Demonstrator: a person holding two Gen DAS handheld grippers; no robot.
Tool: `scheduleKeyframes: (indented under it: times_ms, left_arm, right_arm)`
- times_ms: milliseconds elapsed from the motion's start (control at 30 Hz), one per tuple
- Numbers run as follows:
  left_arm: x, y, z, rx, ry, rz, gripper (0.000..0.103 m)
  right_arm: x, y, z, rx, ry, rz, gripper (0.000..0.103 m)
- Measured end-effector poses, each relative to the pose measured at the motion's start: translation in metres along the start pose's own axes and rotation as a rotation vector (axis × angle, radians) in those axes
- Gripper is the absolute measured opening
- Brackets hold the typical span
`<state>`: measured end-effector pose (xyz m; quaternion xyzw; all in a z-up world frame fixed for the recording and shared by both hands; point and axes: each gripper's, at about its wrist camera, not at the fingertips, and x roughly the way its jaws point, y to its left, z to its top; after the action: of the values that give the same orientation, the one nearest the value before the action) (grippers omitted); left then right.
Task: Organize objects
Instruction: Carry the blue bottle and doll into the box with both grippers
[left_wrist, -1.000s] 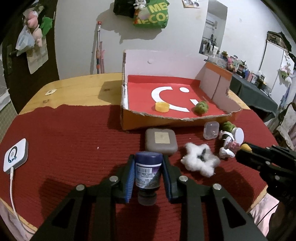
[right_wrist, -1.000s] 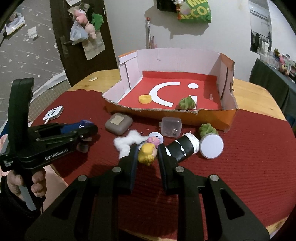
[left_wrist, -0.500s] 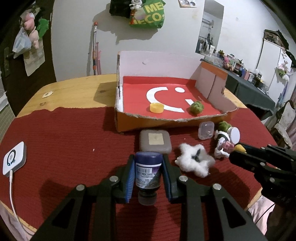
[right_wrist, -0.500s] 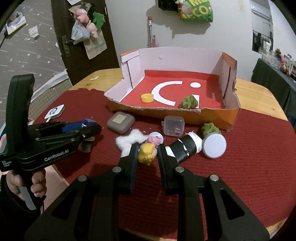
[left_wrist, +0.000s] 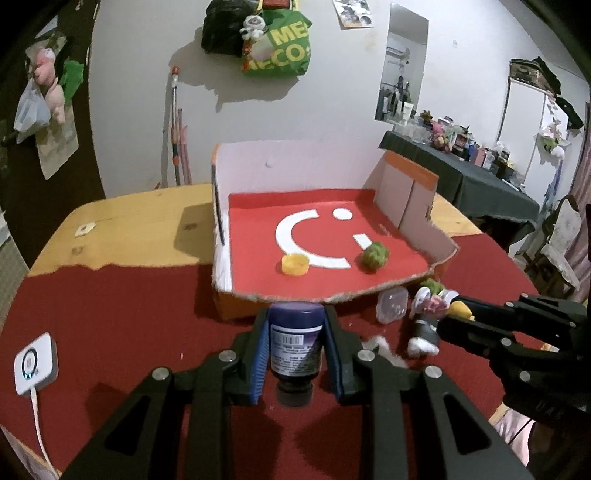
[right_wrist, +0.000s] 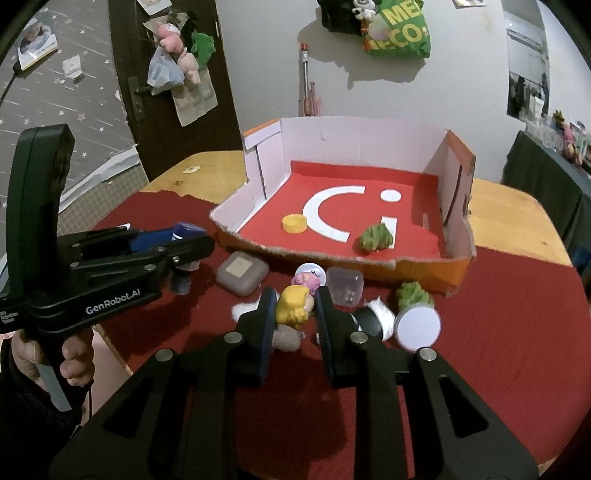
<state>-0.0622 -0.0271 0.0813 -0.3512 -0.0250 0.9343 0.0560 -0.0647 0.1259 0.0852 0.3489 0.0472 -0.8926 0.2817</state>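
My left gripper (left_wrist: 295, 320) is shut on a dark blue labelled bottle (left_wrist: 294, 347), held off the red cloth just in front of the cardboard box (left_wrist: 221, 206). In the right wrist view the same gripper (right_wrist: 192, 248) comes in from the left with the bottle's blue body (right_wrist: 162, 236) showing. My right gripper (right_wrist: 295, 302) is shut on a yellow-haired figurine (right_wrist: 291, 310), above the clutter near the box (right_wrist: 369, 140). On the box's red floor lie a yellow cap (right_wrist: 294, 223) and a green pompom (right_wrist: 376, 238).
On the cloth before the box lie a grey case (right_wrist: 242, 273), a clear small container (right_wrist: 345, 286), a pink toy (right_wrist: 306, 282), a black-and-white roll (right_wrist: 373, 321), a white disc (right_wrist: 417, 325) and a green tuft (right_wrist: 413, 293). A white device with a cable (left_wrist: 35, 363) sits far left.
My left gripper has risen and come closer to the box with the bottle; the grey case is now hidden behind it. The right gripper has hardly moved.
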Motion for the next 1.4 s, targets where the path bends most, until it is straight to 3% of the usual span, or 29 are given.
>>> scheduleKeyframes:
  times_ms: [600, 1400]
  left_arm:
    - [0.024, -0.011, 0.048, 0.046, -0.010, -0.032, 0.029]
    - [0.097, -0.001, 0.060, 0.035, 0.155, -0.094, 0.029]
  right_arm:
    - [0.019, -0.018, 0.039, -0.016, 0.022, 0.001, 0.021]
    - [0.075, -0.044, 0.055, -0.004, 0.145, -0.012, 0.021]
